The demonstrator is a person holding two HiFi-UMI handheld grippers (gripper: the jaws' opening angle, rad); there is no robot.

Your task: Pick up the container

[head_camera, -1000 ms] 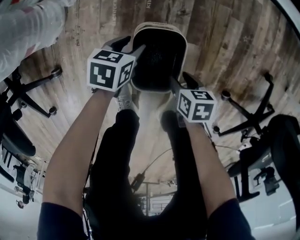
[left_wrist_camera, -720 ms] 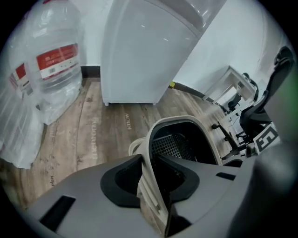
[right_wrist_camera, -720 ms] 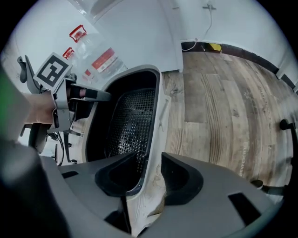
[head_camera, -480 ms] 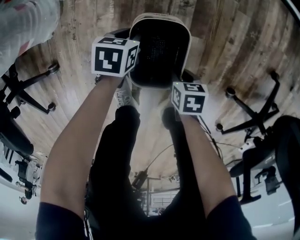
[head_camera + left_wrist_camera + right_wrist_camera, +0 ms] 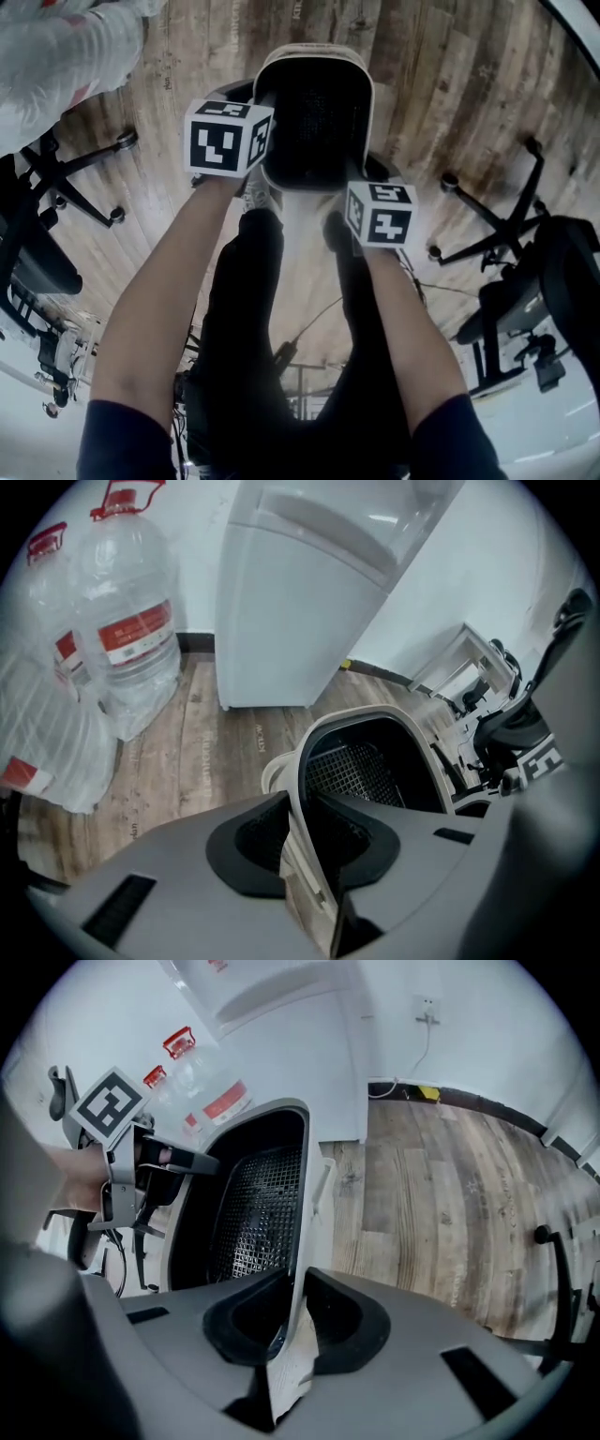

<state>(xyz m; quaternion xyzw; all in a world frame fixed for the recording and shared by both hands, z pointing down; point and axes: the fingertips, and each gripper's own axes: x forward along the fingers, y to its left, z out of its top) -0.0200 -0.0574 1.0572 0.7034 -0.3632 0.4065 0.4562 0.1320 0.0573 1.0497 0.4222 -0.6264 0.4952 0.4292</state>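
- Wood-plank floor (image 5: 450, 84), office chairs (image 5: 497, 234) along its sides; the cream-rimmed mesh container (image 5: 314, 122) is ahead of the person's feet, mid-floor.
- Left gripper (image 5: 300, 832): jaws closing, pads pinching the container's left rim wall.
- Right gripper (image 5: 292, 1321): jaws closing on the opposite rim wall.
- Judgement: gripping opposite rims should keep the lift level.

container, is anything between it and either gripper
Nothing visible does. The left gripper and the right gripper are each closing on the container, with its rim between their pads. The left gripper is on its left side and the right gripper on its right side.
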